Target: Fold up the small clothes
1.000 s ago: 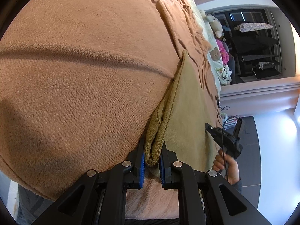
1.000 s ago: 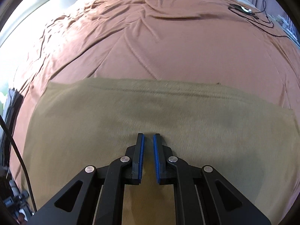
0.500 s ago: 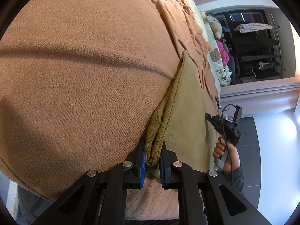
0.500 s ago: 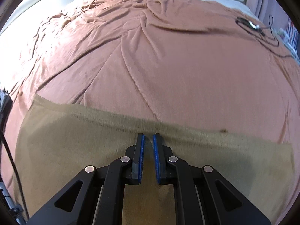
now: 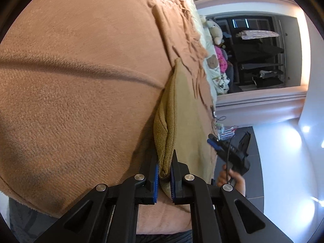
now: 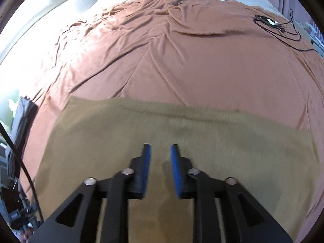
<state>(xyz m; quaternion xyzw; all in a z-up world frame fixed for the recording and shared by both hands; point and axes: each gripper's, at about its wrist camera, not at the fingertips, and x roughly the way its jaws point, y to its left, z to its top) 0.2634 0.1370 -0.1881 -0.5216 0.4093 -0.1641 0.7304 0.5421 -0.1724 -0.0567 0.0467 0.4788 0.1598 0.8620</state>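
Observation:
An olive-tan cloth [image 6: 182, 137] lies flat and folded on the orange-brown blanket [image 6: 182, 56] of a bed. In the left wrist view my left gripper [image 5: 164, 174] is shut on a bunched edge of the cloth [image 5: 162, 141], which rises a little between the blue pads. My right gripper [image 6: 160, 151] hovers over the near part of the cloth; its jaws are opening and nothing is between them. That right gripper [image 5: 228, 151] also shows in the left wrist view, held by a hand [image 5: 232, 179] beside the bed edge.
A black cable with a small device [image 6: 269, 22] lies on the blanket at the far right. Pillows and soft toys [image 5: 214, 30] are at the head of the bed. A dark wardrobe [image 5: 261, 52] stands beyond. A grey folded garment [image 6: 20, 121] sits at the left edge.
My right gripper has parted its jaws and lifted off the cloth, drawing back toward me. The left gripper keeps its hold on the cloth edge and has hardly moved.

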